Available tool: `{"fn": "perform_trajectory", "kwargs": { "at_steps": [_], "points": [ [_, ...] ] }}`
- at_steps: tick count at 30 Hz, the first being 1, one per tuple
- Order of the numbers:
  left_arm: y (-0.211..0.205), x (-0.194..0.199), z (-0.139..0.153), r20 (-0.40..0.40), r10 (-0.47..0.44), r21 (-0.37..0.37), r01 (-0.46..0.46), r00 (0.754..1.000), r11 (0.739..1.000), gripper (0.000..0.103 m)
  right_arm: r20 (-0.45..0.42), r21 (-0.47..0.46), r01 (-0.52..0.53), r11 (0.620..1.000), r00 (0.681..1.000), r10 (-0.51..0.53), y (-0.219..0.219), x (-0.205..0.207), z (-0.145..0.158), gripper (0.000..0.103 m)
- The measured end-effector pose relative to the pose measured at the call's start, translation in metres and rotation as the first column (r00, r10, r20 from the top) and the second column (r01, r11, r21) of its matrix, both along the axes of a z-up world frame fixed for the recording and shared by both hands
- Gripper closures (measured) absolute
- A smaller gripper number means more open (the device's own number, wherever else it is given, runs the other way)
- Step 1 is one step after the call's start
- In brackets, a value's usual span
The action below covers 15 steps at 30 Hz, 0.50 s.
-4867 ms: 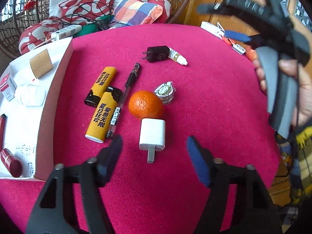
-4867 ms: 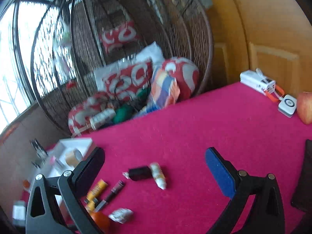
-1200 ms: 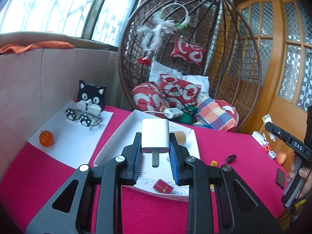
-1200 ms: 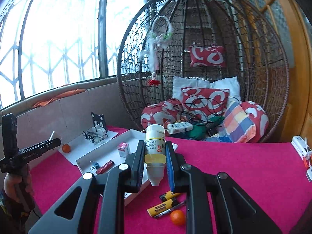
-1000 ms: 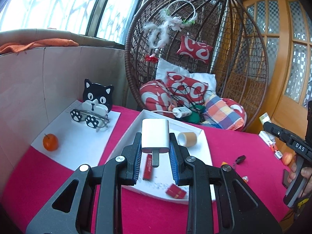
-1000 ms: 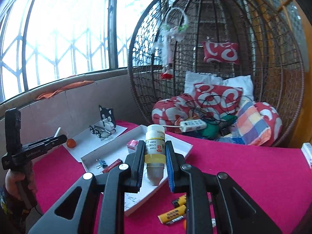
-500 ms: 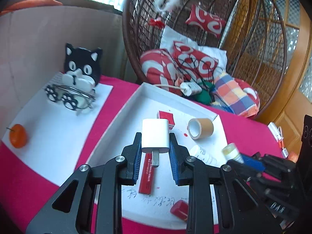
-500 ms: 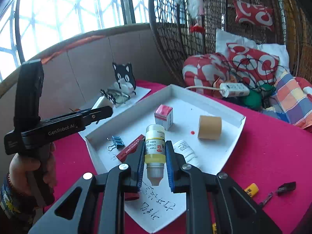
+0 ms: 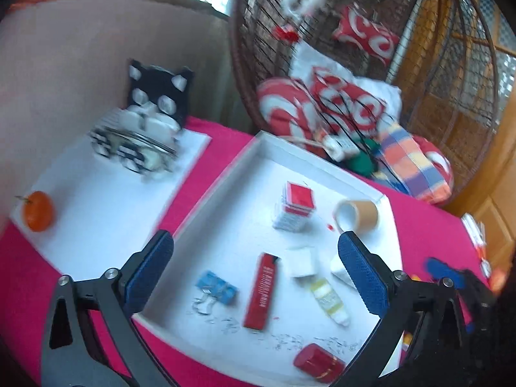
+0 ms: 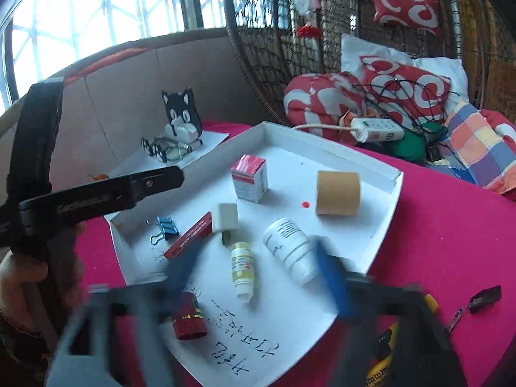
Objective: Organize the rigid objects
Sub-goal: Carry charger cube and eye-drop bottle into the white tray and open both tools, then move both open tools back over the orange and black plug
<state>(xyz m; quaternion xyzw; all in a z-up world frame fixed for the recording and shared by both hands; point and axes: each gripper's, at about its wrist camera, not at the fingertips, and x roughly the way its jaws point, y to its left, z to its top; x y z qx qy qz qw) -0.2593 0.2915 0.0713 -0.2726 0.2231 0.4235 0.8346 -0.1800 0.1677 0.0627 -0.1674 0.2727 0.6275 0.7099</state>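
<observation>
Both pairs of jaws are opening over the white tray (image 9: 222, 177). My left gripper (image 9: 256, 269) is open, and the white charger (image 9: 301, 261) it let go of lies on the tray floor beyond its fingers. In the right wrist view, my right gripper (image 10: 258, 271) is open and blurred. The yellow dropper bottle (image 10: 242, 264) lies free on the tray (image 10: 396, 183) between its pads, touching neither, with the charger (image 10: 224, 217) just behind it. The dropper bottle (image 9: 327, 296) also shows in the left wrist view.
The tray also holds a red-and-white box (image 10: 250, 177), a tape roll (image 10: 337, 192), a white bottle (image 10: 290, 245), a blue binder clip (image 10: 166, 227), a red stick (image 10: 190, 238) and a red cylinder (image 10: 188, 317). A black plug (image 10: 485, 295) lies on the pink cloth. A hand (image 10: 19, 274) is at the left.
Both grippers came down over the tray and opened. The charger dropped from the left jaws and the dropper bottle from the right jaws, and both now lie in the tray.
</observation>
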Motion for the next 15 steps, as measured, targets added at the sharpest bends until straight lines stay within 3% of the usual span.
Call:
{"fn": "perform_trajectory", "kwargs": {
  "at_steps": [4,7,15],
  "points": [
    [-0.006,-0.008,0.004,0.041,0.028,0.009,-0.028,0.999,1.0,0.0,0.016,0.049,0.084,0.995,0.996,-0.085,-0.021,0.015,0.013,0.0],
    [-0.012,-0.009,0.01,0.047,0.029,0.022,-0.03,0.998,0.999,0.0,-0.023,0.086,0.13,0.988,0.991,-0.128,-0.034,0.032,0.024,0.0],
    [-0.043,0.008,0.03,0.051,-0.042,0.082,0.038,0.998,0.996,0.0,-0.1,0.215,0.276,0.937,0.96,-0.26,-0.084,0.073,0.057,0.0]
  ]
}}
